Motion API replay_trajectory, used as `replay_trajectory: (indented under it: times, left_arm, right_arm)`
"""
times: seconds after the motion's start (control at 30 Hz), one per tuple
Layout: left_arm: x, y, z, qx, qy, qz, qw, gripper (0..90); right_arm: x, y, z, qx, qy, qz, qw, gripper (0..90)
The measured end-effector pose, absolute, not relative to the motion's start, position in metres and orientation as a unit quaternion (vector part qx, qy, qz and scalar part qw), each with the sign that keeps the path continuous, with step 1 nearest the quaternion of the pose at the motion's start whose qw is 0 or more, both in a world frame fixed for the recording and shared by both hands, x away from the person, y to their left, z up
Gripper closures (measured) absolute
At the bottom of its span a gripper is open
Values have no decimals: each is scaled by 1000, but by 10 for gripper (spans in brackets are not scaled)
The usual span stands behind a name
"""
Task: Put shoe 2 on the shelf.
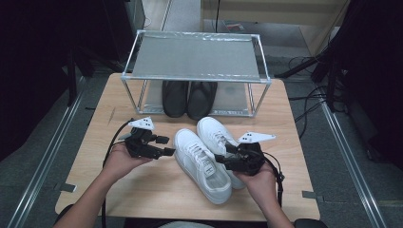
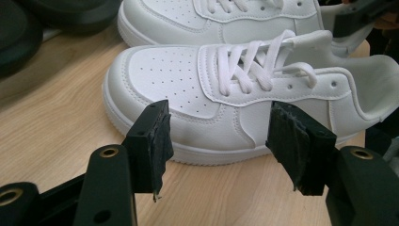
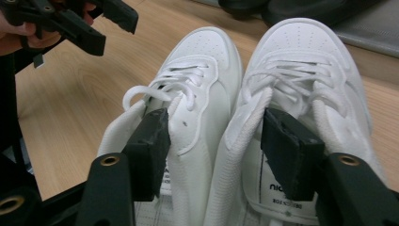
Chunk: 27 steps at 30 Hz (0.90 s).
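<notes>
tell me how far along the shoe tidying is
Black shoes already sit on the rack's lower shelf. The right hand-held gripper is open, one jaw inside each white shoe, closing on the heels; the left hand-held gripper waits open beside them. Both remain on the table.

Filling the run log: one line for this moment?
left gripper: open beside near white sneaker | right gripper: open, straddling both sneakers' heel collars | nothing lifted

Partial print on one insole, right gripper view.
Inside the right-hand white shoe (image 3: 301,84), on the insole (image 3: 277,200): dark letters "nic…", cut off by the jaw, with a line of small print under it, too small to read. No other legible text anywhere.
</notes>
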<state>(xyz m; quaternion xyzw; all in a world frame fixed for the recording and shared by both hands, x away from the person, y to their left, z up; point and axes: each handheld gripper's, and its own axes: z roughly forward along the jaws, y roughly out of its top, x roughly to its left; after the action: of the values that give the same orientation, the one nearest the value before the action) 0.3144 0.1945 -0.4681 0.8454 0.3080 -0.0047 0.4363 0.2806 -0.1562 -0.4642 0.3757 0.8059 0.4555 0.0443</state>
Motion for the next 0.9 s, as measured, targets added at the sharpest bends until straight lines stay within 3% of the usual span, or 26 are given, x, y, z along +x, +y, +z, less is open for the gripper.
replay_trajectory:
  times: [0.3, 0.57, 0.9]
  left_arm:
    - [321, 199, -467, 836, 315, -11, 450, 403]
    - [326, 199, -467, 835, 317, -15, 449, 403]
    - [331, 199, -466, 831, 321, -8, 453, 404]
  right_arm:
    - [273, -139, -471, 369, 823, 427, 57, 371]
    - [272, -130, -477, 370, 831, 403, 107, 451]
    - [273, -128, -479, 376, 832, 394, 106, 551]
